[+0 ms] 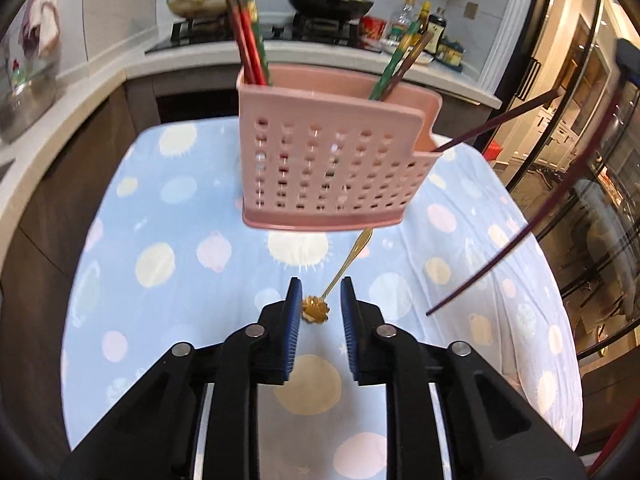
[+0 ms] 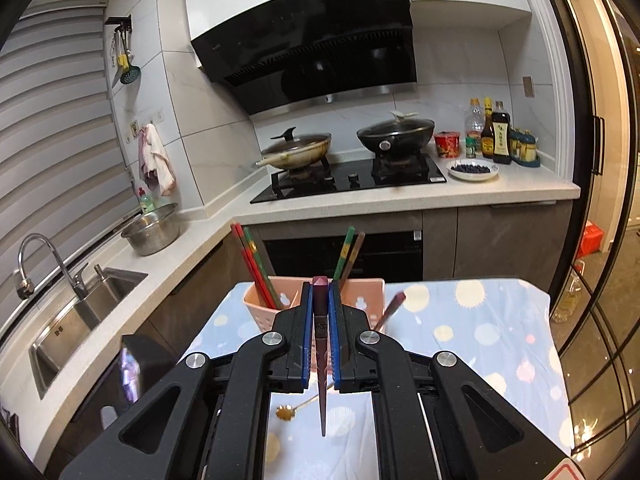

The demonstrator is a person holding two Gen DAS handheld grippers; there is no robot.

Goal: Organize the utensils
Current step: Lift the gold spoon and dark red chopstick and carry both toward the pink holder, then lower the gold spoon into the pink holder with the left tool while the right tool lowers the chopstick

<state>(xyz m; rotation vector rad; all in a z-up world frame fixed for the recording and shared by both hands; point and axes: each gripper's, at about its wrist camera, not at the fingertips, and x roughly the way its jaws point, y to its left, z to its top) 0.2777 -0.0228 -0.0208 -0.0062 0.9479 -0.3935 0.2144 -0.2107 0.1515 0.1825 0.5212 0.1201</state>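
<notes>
A pink perforated utensil holder point(image 1: 332, 168) stands on the dotted blue cloth and holds red and green chopsticks point(image 1: 244, 28) at its left and green and brown ones point(image 1: 400, 64) at its right. A dark purple chopstick point(image 1: 496, 122) leans out of its low right compartment. A gold flower-shaped spoon point(image 1: 316, 307) lies on the cloth, its bowl between the fingers of my open left gripper point(image 1: 320, 292). My right gripper point(image 2: 320, 292) is shut on another dark purple chopstick point(image 2: 321, 360), held above the holder point(image 2: 288, 300); that chopstick also curves along the right of the left wrist view point(image 1: 532, 224).
The table with the blue cloth point(image 1: 180, 248) stands by a kitchen counter with a hob, two lidded pans point(image 2: 396, 130), sauce bottles point(image 2: 500, 132) and a dish point(image 2: 472, 170). A sink point(image 2: 76, 320) and a steel bowl point(image 2: 154, 230) are at the left. Glass doors are at the right.
</notes>
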